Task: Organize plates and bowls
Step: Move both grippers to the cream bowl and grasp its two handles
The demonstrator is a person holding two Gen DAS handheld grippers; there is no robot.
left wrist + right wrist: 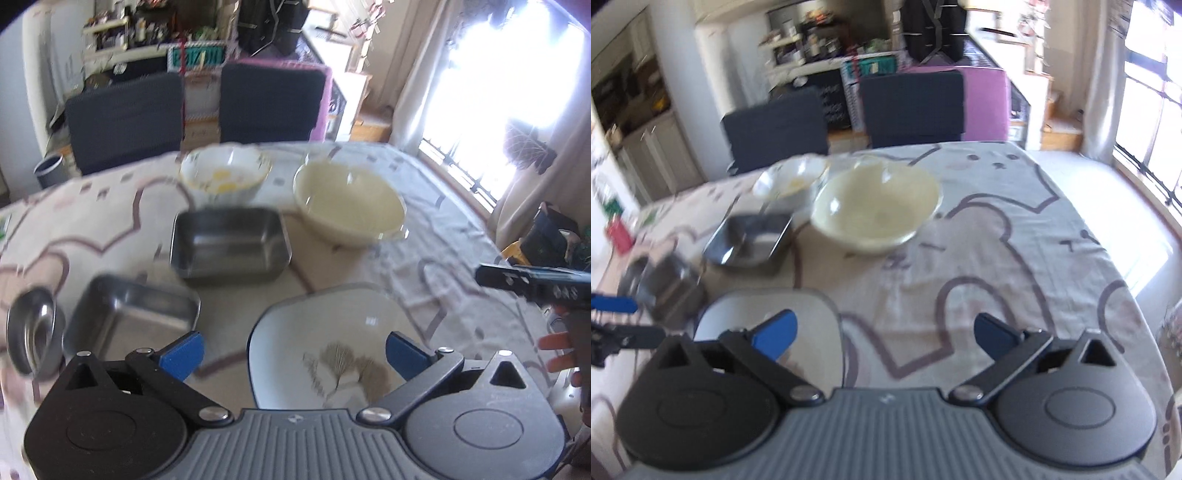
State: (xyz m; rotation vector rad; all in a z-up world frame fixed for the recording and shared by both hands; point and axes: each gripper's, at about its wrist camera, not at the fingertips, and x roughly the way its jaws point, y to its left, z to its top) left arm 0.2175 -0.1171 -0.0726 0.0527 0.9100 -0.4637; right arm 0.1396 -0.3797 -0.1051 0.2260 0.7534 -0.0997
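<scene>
Though rt view blurs it, plate [332,332] shows leaf print.

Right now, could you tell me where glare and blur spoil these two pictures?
Left wrist view: the window is blown out white at upper right, and the flowered bowl and steel trays are smeared. Right wrist view: the window is milder, but the left side blurs badly, especially the steel tray; the cream bowl stays readable.
</scene>
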